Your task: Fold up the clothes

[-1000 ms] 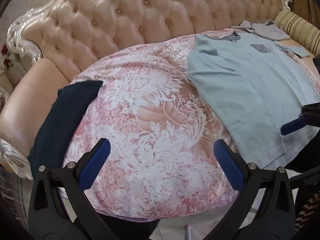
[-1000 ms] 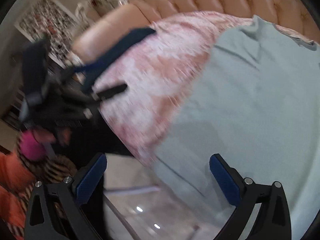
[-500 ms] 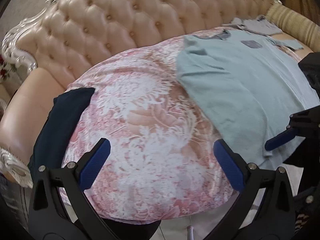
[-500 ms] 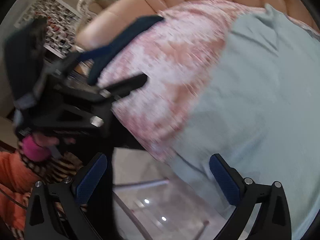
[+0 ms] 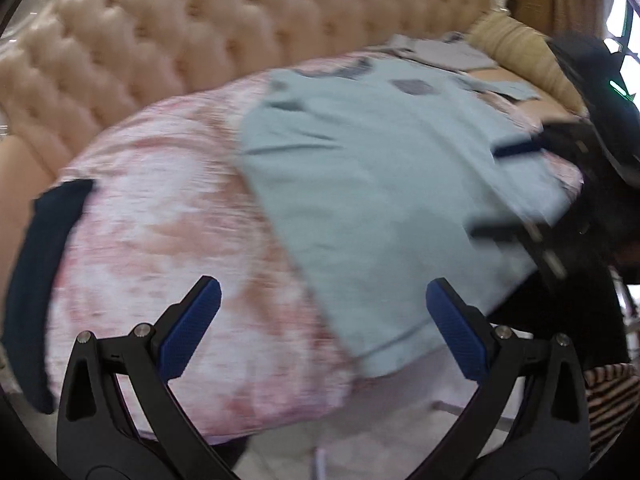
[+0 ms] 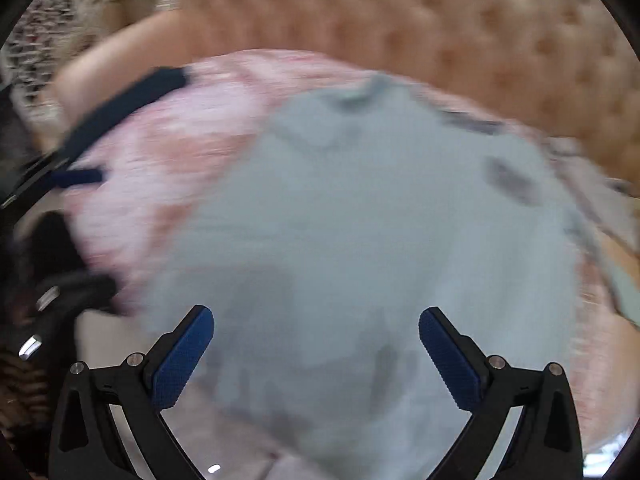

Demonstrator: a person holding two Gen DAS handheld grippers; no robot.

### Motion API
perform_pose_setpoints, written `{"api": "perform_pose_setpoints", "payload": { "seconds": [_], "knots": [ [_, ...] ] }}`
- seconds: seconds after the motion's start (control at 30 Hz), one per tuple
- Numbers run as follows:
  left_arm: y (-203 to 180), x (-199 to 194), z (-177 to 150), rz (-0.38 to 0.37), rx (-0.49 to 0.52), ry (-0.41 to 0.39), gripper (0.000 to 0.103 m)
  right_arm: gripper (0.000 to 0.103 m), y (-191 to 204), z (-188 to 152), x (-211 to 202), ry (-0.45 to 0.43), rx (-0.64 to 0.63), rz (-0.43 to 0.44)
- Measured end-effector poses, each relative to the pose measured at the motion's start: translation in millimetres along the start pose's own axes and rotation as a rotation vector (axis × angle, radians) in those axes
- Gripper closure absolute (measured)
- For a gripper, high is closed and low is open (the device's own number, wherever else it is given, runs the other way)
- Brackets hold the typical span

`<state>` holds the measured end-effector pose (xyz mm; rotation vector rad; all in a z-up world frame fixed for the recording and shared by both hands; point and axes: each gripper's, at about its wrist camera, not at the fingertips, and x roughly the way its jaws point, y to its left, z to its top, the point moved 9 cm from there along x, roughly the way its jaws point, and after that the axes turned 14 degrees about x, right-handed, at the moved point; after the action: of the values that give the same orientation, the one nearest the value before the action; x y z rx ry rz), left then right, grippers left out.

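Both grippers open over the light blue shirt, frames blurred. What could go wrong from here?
1. The light blue shirt has its hem hanging past the front edge of the pink floral cover; a one-sided grab may drag it off.
2. The left gripper sits mostly over the cover, so closing here might pinch cover instead of shirt.
3. The right gripper and the left are close together; their paths might cross.

Tufted peach sofa [image 5: 168, 40], its seat covered by a pink and white floral sheet [image 5: 160, 232]. Spread flat on the sheet, toward the right: a pale blue T-shirt [image 5: 380, 184], hem hanging over the front edge. At the left end, a dark navy cloth [image 5: 36, 264] (badly blurred). Behind the shirt, a grey garment [image 5: 448, 46].
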<state>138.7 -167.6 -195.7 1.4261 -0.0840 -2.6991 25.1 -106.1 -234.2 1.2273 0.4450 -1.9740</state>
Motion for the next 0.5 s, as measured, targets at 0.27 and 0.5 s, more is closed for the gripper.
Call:
{"api": "perform_pose_setpoints", "payload": {
  "seconds": [0.27, 0.5],
  "knots": [
    [-55, 27, 11, -0.240, 0.024, -0.050, 0.001, 0.000, -63, 2, 17, -0.045, 0.111, -0.132],
    [-51, 59, 9, -0.072, 0.050, 0.022, 0.036, 0.000, -75, -19, 29, -0.056, 0.192, -0.051]
  ]
}}
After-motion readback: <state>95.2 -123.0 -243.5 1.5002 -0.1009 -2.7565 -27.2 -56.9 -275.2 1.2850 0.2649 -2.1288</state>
